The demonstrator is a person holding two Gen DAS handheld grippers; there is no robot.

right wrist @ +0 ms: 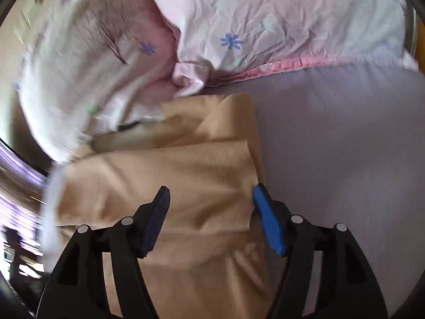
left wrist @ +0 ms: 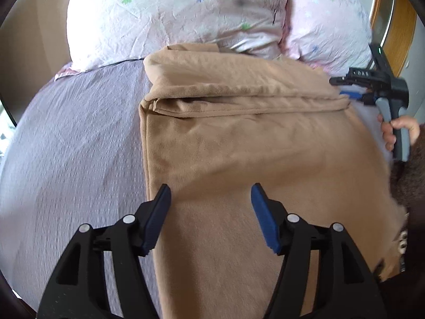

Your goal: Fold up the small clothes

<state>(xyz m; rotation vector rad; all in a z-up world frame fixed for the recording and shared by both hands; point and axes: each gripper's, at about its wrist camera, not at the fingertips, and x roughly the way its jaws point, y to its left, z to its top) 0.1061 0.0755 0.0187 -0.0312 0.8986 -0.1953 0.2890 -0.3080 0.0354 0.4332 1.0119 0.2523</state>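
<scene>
A tan garment is lying on a bed covered by a lavender bedsheet, and everything else is placed here relative to that garment. It is partly folded: a hemmed layer is lying doubled across its far part, just short of the pillows. Two pale pink pillows with small flower prints are sitting just beyond the garment's far edge, the nearer one touching the cloth.

The left hand-held gripper is hanging over the near left part of the garment with its blue-padded fingers spread wide apart, released and grasping nothing. Its left finger is sitting right at the garment's left edge, where tan cloth is meeting the bedsheet, and its right finger is over the cloth itself. Whether the pads are actually pressing on the fabric cannot be told.

The right hand-held gripper is likewise standing wide open and is holding nothing. From its own camera, it is straddling the garment's right edge: the left finger is over rumpled tan folds, and the right finger is lying just beside the edge, over bare bedsheet. That view is blurred on its left side. In the left camera's view, the same tool is showing at the garment's far right corner, with a person's hand wrapped around its grey handle.
</scene>
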